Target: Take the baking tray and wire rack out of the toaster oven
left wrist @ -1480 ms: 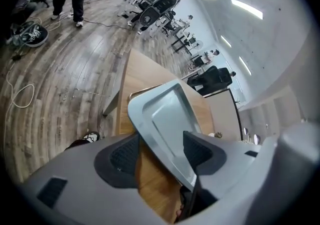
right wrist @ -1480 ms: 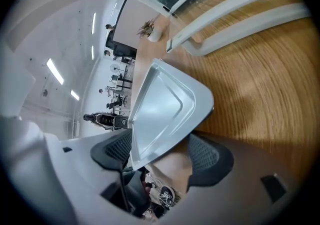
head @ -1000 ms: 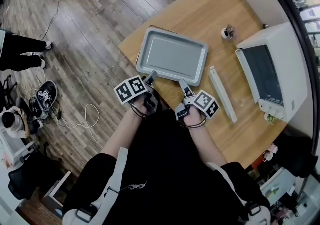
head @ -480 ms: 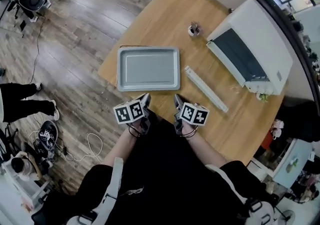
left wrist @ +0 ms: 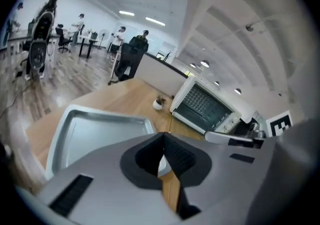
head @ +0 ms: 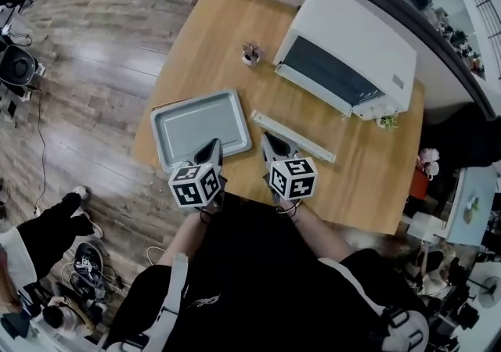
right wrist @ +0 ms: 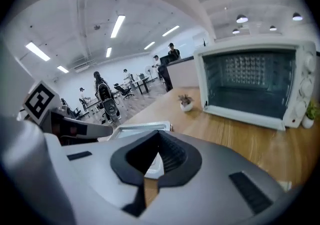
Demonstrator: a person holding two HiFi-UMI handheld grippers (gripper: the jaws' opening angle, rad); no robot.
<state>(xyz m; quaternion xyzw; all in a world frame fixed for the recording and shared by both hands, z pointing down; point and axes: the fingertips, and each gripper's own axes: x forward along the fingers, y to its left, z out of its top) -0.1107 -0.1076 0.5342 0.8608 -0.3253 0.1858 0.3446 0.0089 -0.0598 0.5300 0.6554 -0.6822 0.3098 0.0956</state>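
left gripper (head: 213,145) clenched, jaws pressed together, nothing between, hovers over near edge of baking tray (head: 196,125). right gripper (head: 268,139) likewise clenched, empty, beside tray. tray lies flat on wooden table (head: 211,37), outside toaster oven (head: 352,53). white strip (head: 291,137) lies between tray and oven.

Baking tray (head: 200,127) lies on table (head: 215,37), left of toaster oven (head: 352,53).
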